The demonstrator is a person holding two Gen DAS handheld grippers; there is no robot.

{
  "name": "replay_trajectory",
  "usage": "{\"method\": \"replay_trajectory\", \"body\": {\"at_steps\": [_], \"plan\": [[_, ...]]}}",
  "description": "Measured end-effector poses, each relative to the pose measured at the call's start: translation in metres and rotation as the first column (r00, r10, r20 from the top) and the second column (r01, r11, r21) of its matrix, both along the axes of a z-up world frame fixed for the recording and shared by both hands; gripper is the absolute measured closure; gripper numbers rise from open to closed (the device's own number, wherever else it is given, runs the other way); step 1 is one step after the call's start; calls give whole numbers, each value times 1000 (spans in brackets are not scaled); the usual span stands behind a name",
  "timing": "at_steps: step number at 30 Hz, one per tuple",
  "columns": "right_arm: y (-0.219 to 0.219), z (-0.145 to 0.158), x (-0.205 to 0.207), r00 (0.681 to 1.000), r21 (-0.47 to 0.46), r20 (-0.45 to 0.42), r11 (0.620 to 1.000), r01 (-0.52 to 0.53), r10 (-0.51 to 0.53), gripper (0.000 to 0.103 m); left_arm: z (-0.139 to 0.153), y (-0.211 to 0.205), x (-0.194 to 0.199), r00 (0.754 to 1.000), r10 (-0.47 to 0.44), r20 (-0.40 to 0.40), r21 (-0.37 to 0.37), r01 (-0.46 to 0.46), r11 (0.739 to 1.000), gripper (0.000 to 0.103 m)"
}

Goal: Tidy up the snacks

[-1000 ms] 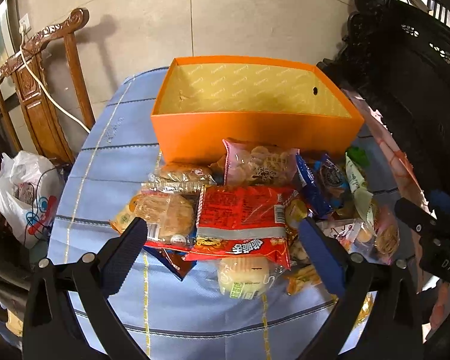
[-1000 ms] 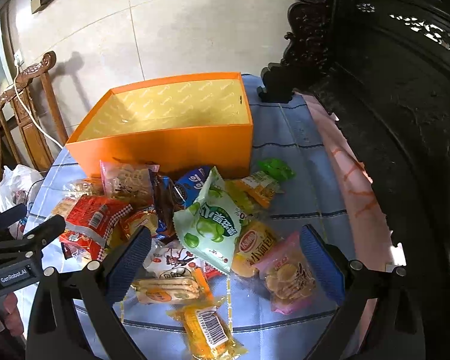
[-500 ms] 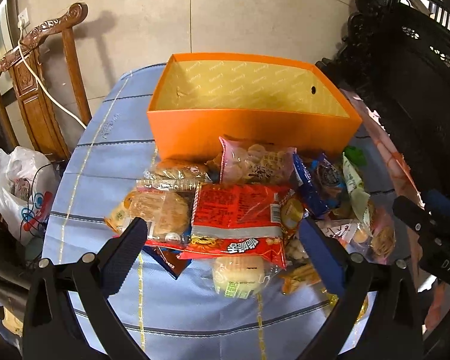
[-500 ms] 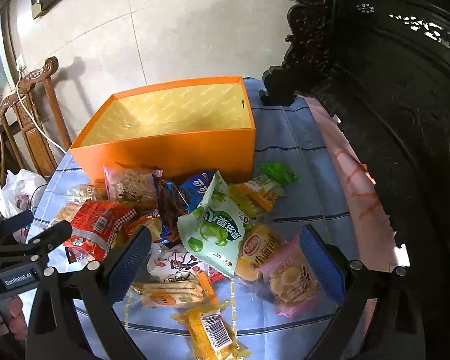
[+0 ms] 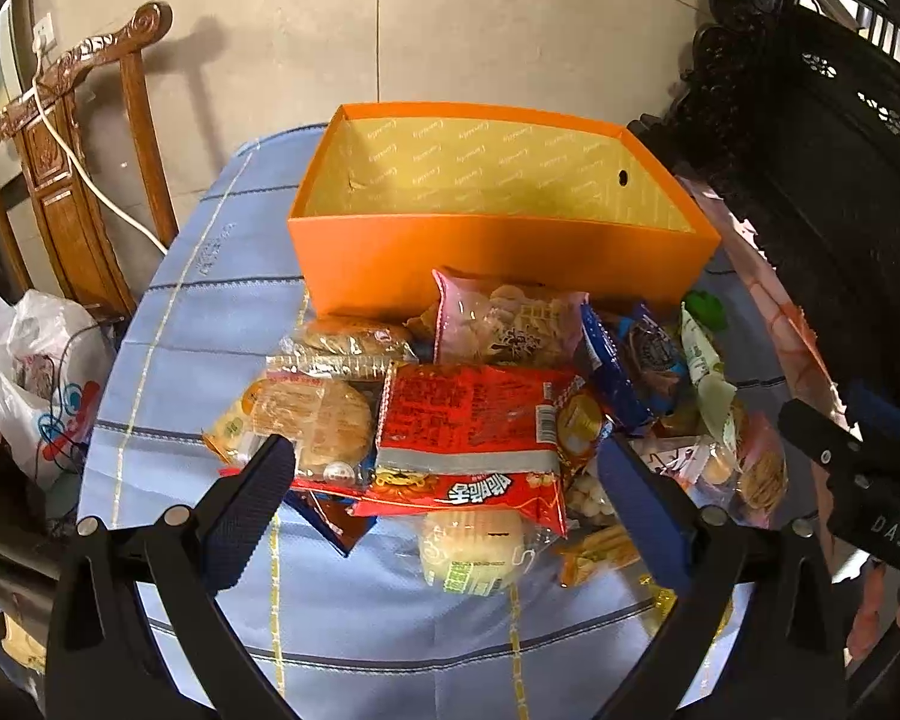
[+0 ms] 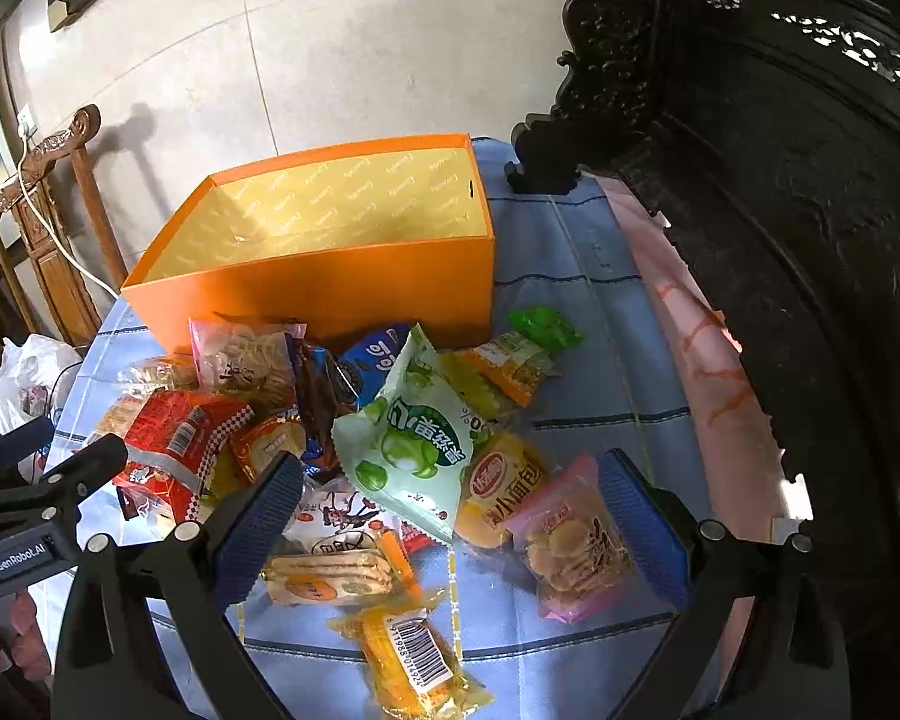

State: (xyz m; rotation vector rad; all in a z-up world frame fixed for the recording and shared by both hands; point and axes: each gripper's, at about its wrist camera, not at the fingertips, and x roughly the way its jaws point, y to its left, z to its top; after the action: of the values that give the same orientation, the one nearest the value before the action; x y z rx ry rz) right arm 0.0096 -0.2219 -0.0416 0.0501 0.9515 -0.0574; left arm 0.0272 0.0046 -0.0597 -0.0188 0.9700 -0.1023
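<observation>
An open orange box (image 5: 498, 267) (image 6: 330, 294) with a yellow lining stands empty at the back of the blue tablecloth. A heap of snack packets lies in front of it: a red packet (image 5: 468, 438) (image 6: 180, 450), a pink clear bag (image 5: 504, 330), round cakes (image 5: 312, 420), a green-and-white bag (image 6: 414, 444), a pink biscuit pack (image 6: 570, 540), a yellow barcode pack (image 6: 414, 660). My left gripper (image 5: 444, 480) is open above the red packet. My right gripper (image 6: 450, 504) is open above the packets at the right of the heap. Both are empty.
A carved wooden chair (image 5: 72, 138) with a white cable stands at the left, a plastic bag (image 5: 36, 384) below it. Dark carved furniture (image 6: 780, 180) fills the right side, close to the table edge. A pink cloth (image 6: 702, 348) lies along that edge.
Both grippers have moved slightly, so the box and the heap sit a little differently in each view. Nothing was taken hold of; both grippers stay open.
</observation>
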Motion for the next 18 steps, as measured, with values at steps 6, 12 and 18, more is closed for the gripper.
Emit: {"method": "replay_trajectory", "body": {"at_steps": [6,12,18], "plan": [[-2,-4,0,1000,41,-23,999,4,-3,4,-2,0,-1,1000,-6,-2,17,6,1000,4],[-1,-5,-1,1000,33,-31,999,6,-5,4,-2,-1,-1,1000,-12,0,22,12,1000,4],[0,-5,1,999,23,-32,1000,1,0,4,-1,-5,-1,1000,-28,5,31,28,999,4]]}}
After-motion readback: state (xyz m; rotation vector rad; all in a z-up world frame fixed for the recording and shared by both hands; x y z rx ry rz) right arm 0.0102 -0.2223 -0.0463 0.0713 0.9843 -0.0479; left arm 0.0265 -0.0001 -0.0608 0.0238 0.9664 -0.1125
